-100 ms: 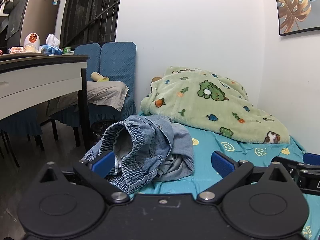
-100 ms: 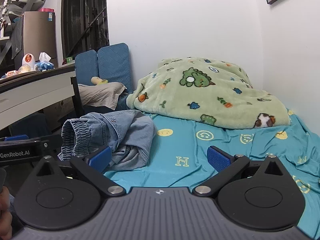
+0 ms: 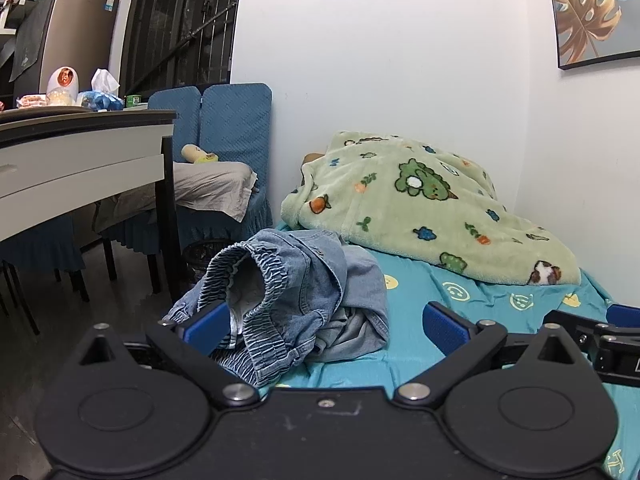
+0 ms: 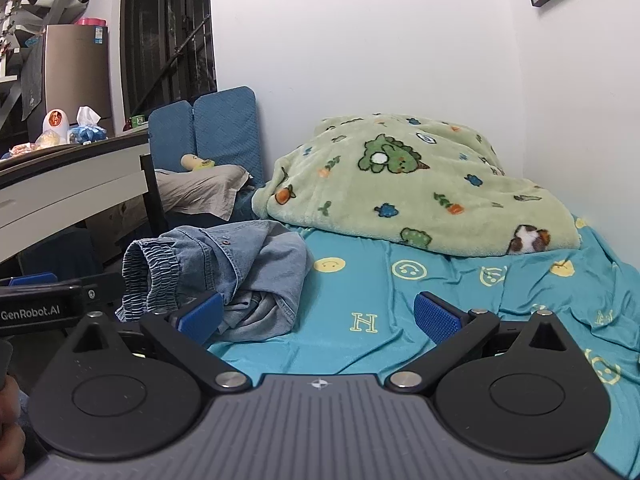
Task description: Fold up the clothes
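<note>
A crumpled pair of blue denim shorts (image 3: 296, 288) with an elastic waistband lies in a heap at the left edge of the bed (image 3: 452, 308); it also shows in the right wrist view, shorts (image 4: 224, 268). My left gripper (image 3: 326, 326) is open just in front of the heap, its left blue pad (image 3: 206, 326) against the waistband. My right gripper (image 4: 318, 316) is open too, low over the teal sheet (image 4: 360, 344), with its left pad (image 4: 200, 316) near the heap's right side. Nothing is held by either.
A green cartoon-print blanket (image 3: 424, 208) is piled at the bed's far end against the white wall. Left of the bed stand a table (image 3: 80, 152) with clutter and blue-covered chairs (image 3: 224, 132). A hand (image 4: 10, 432) shows at the lower left.
</note>
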Available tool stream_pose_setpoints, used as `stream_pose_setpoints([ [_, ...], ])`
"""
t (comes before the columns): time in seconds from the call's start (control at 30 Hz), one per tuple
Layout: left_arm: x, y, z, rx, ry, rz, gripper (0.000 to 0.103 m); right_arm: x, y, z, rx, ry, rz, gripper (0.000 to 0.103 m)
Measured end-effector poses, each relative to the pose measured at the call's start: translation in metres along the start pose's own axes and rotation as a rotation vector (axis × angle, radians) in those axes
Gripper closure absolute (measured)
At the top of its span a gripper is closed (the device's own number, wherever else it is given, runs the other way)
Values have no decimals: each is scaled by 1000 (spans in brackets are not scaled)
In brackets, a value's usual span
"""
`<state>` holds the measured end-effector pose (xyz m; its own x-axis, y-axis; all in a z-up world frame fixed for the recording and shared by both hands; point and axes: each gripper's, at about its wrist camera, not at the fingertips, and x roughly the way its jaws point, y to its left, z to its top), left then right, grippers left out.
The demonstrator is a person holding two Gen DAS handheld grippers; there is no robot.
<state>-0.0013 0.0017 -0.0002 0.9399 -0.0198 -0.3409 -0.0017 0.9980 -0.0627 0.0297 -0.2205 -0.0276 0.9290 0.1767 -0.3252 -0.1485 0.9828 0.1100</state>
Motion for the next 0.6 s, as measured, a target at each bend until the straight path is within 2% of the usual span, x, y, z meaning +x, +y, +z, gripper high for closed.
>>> stream_pose_setpoints([
  [0.6, 2, -2, 0, 22, 20, 6, 0, 4, -3, -1, 17, 24, 10, 0],
])
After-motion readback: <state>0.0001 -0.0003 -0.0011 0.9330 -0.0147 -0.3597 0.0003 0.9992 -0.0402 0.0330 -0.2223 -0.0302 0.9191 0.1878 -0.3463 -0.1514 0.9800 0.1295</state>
